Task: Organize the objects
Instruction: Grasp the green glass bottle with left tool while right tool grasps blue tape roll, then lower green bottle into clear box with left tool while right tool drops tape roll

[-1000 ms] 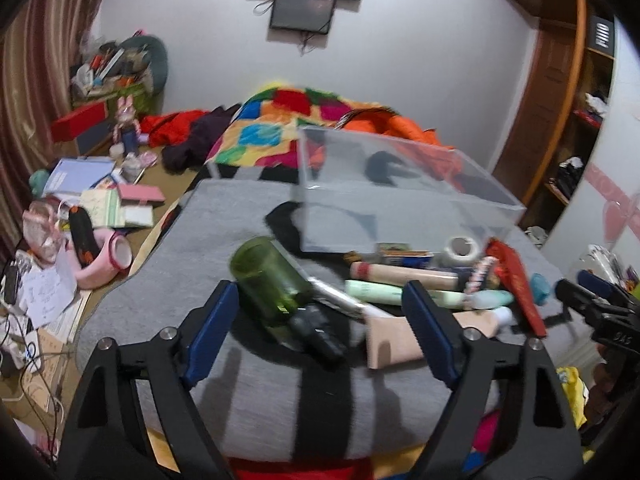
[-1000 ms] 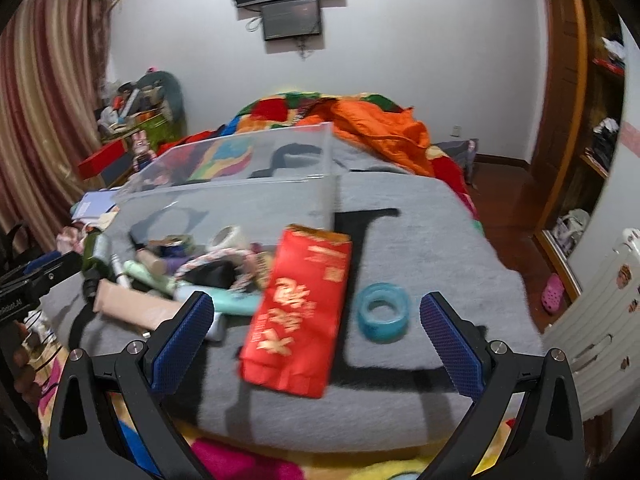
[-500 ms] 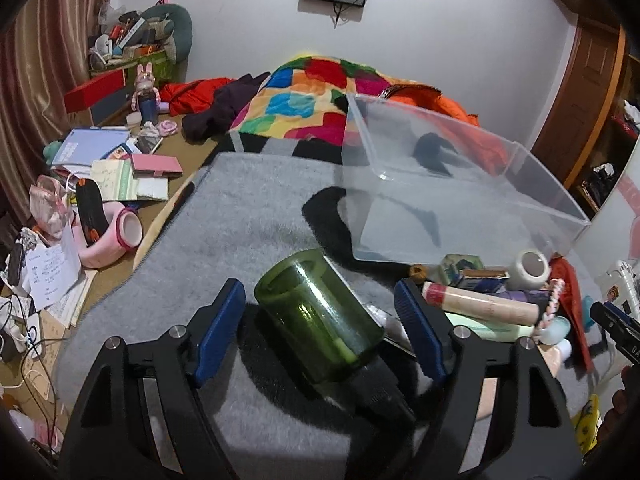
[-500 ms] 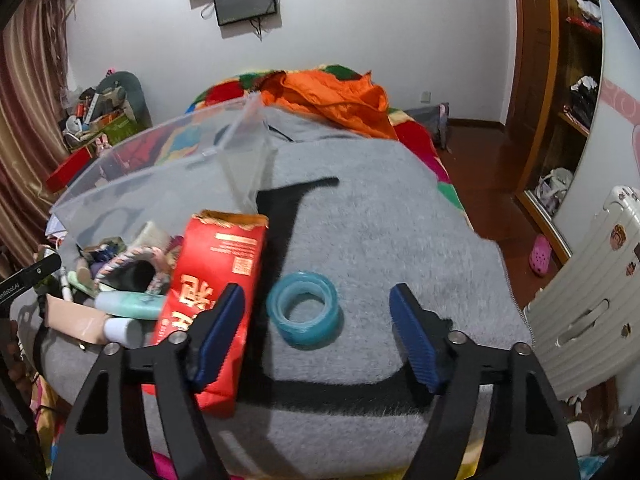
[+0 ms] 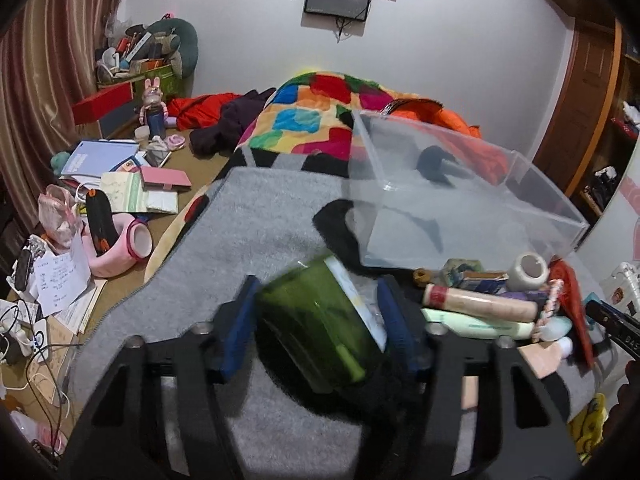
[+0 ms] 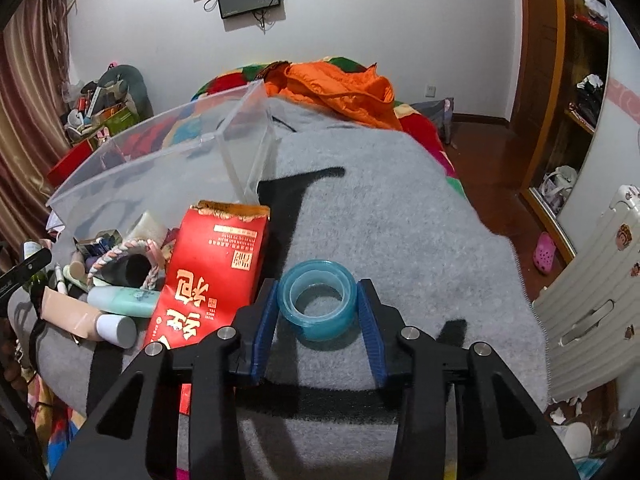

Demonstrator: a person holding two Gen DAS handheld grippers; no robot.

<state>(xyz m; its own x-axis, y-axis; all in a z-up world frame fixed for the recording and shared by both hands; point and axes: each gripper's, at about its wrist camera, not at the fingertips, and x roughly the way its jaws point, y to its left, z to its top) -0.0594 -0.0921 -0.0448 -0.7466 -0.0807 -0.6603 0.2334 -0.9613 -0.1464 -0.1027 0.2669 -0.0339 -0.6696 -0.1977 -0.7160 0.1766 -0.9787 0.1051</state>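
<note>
Angling down at the grey blanket [image 6: 400, 216], both claws have just been closing: the left claw [image 5: 318, 322] pinches the green bottle [image 5: 316, 328], the right claw [image 6: 316, 304] pinches the blue tape roll [image 6: 317, 300]. A red packet [image 6: 212, 272] lies just beside the tape, with the clear bin [image 5: 460, 200] behind the clutter.

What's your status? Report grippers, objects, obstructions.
Left gripper closing around green bottle. Right gripper closing around blue tape roll. Clear bin ahead, path unobstructed.
</note>
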